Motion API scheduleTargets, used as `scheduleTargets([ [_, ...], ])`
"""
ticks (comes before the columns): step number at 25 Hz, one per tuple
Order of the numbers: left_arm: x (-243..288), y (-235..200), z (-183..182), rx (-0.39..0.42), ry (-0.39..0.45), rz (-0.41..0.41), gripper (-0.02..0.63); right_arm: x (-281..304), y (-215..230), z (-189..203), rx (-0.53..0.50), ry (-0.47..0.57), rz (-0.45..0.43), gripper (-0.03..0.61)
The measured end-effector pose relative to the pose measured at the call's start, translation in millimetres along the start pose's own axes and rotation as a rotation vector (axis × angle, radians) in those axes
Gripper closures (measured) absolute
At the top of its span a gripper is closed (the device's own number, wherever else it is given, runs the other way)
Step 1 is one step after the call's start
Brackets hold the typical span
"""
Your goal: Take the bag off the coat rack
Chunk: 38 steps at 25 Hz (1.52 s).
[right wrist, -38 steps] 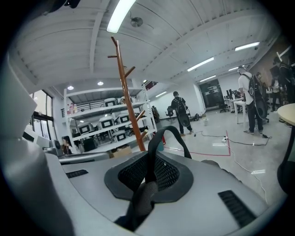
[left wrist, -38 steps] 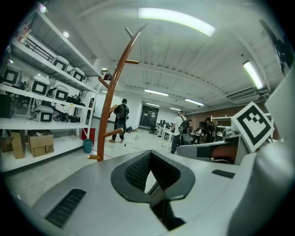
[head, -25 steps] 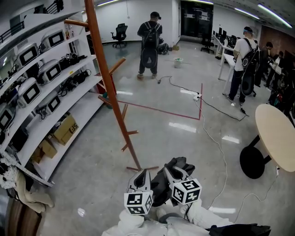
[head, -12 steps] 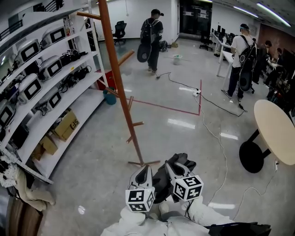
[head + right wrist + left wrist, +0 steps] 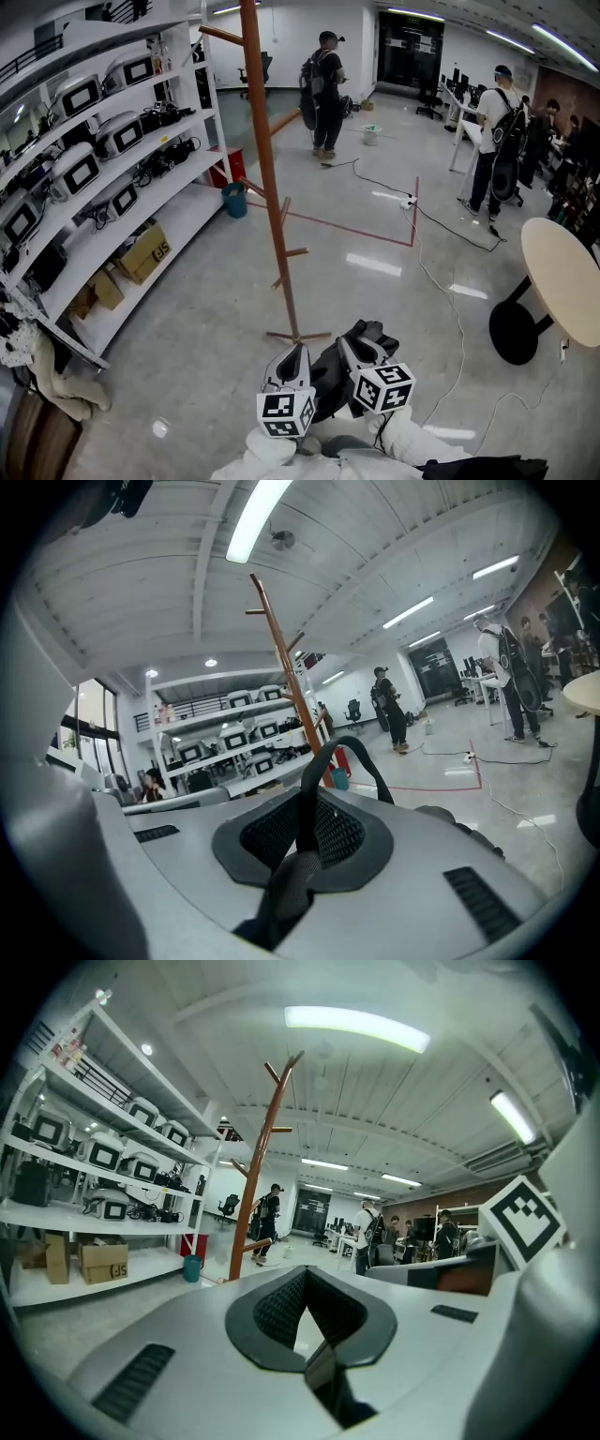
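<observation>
Black and slumped, the bag (image 5: 330,370) hangs low against the person's body, between the two grippers and well clear of the rack (image 5: 272,187). The right gripper (image 5: 305,846) has its fingers closed on the bag's strap (image 5: 319,761), which loops up out of them. The left gripper (image 5: 300,1321) has its fingers drawn nearly together, with a dark piece, seemingly part of the bag, caught low between them. Over the last second the bag has stayed in the same hold. What has changed is the head view: the rack has slid from the left towards the middle and shows more of its bare pegs. None of them carries anything. I judge the lift-off done; what is left is only to carry the bag away over the floor (image 5: 187,328).
</observation>
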State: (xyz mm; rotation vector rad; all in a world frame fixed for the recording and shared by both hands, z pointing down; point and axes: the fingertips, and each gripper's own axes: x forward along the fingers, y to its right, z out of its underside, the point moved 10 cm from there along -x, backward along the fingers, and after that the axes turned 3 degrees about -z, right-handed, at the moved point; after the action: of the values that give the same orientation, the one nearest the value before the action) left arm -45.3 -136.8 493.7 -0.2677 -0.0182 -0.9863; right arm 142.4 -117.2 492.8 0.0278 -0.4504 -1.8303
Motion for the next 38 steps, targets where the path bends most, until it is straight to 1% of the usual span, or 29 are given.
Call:
scheduleTargets([
  [2,-3.4,-0.9,1.0,-0.01,-0.007,-0.009,0.613,1.8,-3.5,1.1,-0.006,-0.013,-0.011,0.538],
  [5,-8.4,0.8,-1.1,0.003,0.001,-0.016,0.612,0.2,-8.6,1.5,-0.021,-0.015,-0.037,0.538],
  [7,-7.7,1.1,-2.7,-0.004,0.008,-0.029,0.613,0.4,-9.7,1.1,-0.022,-0.016,-0.049,0.538],
  [16,-9.1,2.3,-8.2,0.005,0.021,-0.033,0.612,6.6,-12.3,-0.2,-0.031,-0.031,-0.072,0.538],
  [20,-8.7,-1.3,-7.1,0.0,0.019,-0.049,0.612,8.2,-11.9,-0.7,-0.04,-0.035,-0.083,0.538],
  [32,-5.8,-5.0,-10.5,0.003,0.029,-0.038,0.612,10.3,-14.0,-2.9,-0.053,-0.037,-0.079,0.538],
  [38,-3.9,-4.4,-13.6,0.003,0.037,-0.026,0.612,10.8,-14.5,-3.4,-0.042,-0.037,-0.079,0.538],
])
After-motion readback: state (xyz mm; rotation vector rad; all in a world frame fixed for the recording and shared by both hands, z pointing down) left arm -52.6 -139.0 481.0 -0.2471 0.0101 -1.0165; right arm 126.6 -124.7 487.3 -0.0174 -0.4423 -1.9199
